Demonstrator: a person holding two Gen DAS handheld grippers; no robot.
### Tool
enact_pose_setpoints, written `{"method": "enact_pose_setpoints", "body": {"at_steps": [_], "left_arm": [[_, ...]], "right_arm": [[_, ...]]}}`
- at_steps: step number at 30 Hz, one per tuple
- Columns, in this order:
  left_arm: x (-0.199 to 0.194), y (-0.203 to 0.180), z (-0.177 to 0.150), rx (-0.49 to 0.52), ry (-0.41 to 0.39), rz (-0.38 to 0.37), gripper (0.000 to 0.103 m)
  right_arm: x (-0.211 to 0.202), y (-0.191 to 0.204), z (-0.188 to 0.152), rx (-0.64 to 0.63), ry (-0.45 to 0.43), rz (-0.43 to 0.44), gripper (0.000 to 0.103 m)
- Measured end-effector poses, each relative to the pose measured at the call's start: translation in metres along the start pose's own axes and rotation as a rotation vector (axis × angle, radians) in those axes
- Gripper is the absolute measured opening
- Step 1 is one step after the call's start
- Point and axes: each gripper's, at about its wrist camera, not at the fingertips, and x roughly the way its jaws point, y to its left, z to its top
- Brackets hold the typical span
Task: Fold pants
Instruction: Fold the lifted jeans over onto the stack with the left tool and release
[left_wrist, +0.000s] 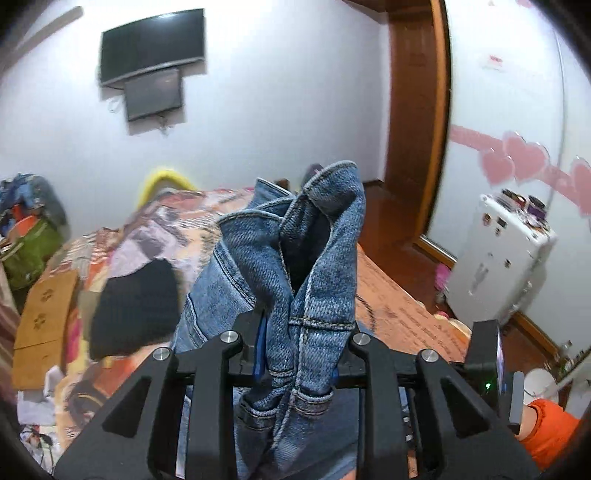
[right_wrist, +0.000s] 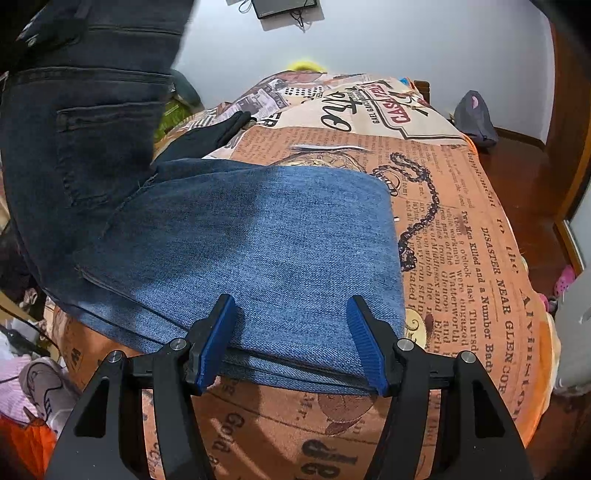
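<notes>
My left gripper (left_wrist: 295, 354) is clamped on the pants (left_wrist: 295, 258) waistband; right gripper (right_wrist: 291, 339) jaws apart over the folded legs. Heavy, floppy denim: grab seams.

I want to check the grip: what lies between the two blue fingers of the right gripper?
In the right wrist view, the folded edge of the blue jeans lies between the open right gripper's fingers, over the printed bedspread.

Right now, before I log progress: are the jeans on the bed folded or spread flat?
Partly folded: the jeans show stacked layers at the near edge, while the left gripper lifts the waistband.
</notes>
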Motion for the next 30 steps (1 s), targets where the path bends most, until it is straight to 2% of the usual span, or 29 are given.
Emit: {"method": "enact_pose_setpoints", "body": {"at_steps": [6,11,17,19,24,26,27,28,30], "left_arm": [[0.041,-0.036,-0.015,0.024,0.101,-0.084,0.024],[0.065,-0.060,-0.034,0.074,0.186,-0.119,0.024],[0.093,-0.083,-0.058,0.113,0.281,-0.104,0.025],[0.100,-0.091,-0.066,0.138,0.310,-0.082,0.028],[0.102,-0.108,-0.079,0.211,0.320,-0.021,0.031],[0.102,-0.110,-0.081,0.224,0.322,-0.004,0.036],[0.100,-0.112,-0.081,0.219,0.329,-0.019,0.050],[0.098,-0.112,-0.080,0.197,0.346,-0.055,0.070],[0.092,-0.109,-0.078,0.133,0.356,-0.133,0.076]], "right_arm": [[-0.009,-0.001,-0.002,-0.011,-0.008,0.006,0.059],[-0.029,-0.013,-0.010,0.003,-0.020,-0.008,0.059],[-0.051,-0.039,-0.024,0.066,-0.032,-0.057,0.060],[-0.058,-0.046,-0.029,0.086,-0.035,-0.073,0.060],[-0.070,-0.061,-0.039,0.137,-0.053,-0.095,0.060],[-0.075,-0.064,-0.042,0.152,-0.061,-0.096,0.060],[-0.077,-0.066,-0.044,0.162,-0.064,-0.096,0.060],[-0.078,-0.067,-0.047,0.169,-0.066,-0.095,0.060],[-0.079,-0.068,-0.049,0.175,-0.067,-0.097,0.059]]}}
